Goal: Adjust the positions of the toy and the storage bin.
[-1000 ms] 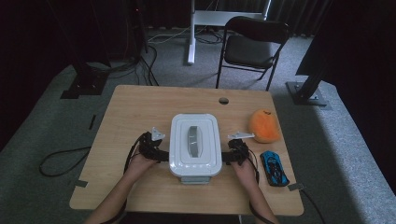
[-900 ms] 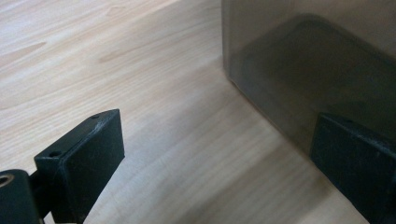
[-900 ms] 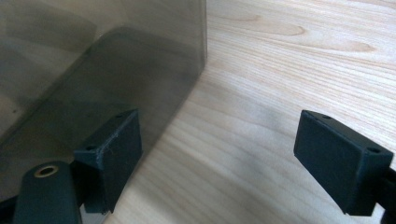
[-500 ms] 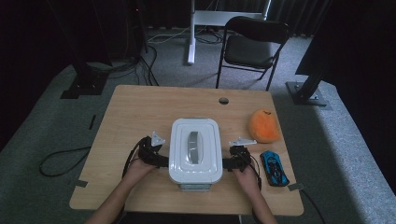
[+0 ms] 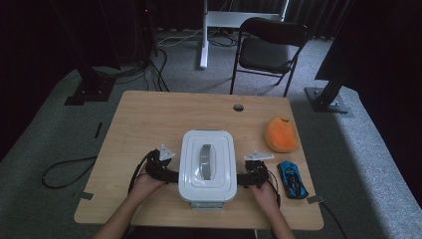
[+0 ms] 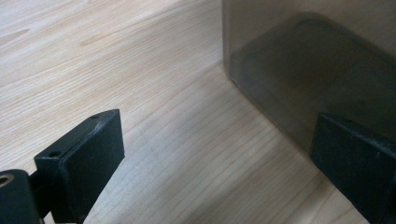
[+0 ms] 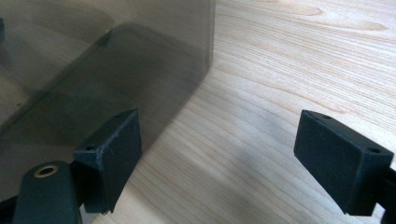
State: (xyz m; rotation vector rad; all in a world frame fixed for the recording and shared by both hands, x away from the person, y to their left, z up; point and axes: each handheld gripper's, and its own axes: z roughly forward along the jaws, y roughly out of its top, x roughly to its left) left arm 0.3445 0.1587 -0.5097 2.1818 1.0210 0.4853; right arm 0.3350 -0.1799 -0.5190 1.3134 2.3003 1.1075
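Left tongs (image 5: pixel 171 174): jaws spread wide, nothing between them, at the left wall of the box, low by the bench top.
Right tongs (image 5: pixel 244 179): jaws spread, nothing pinched, at the right wall of the box.
Box (image 5: pixel 207 167): white-lidded, smoky translucent walls, grey handle on the lid; stands on the bench between the two tongs, at the near middle.
Bench (image 5: pixel 149 119): light wood, carries the box.
Toy car (image 5: pixel 292 179): blue, right of the box, just past the right tongs.
Orange plush (image 5: pixel 281 134): right of the box, farther back than the car.
Chair (image 5: pixel 268 50): beyond the bench, behind the box.
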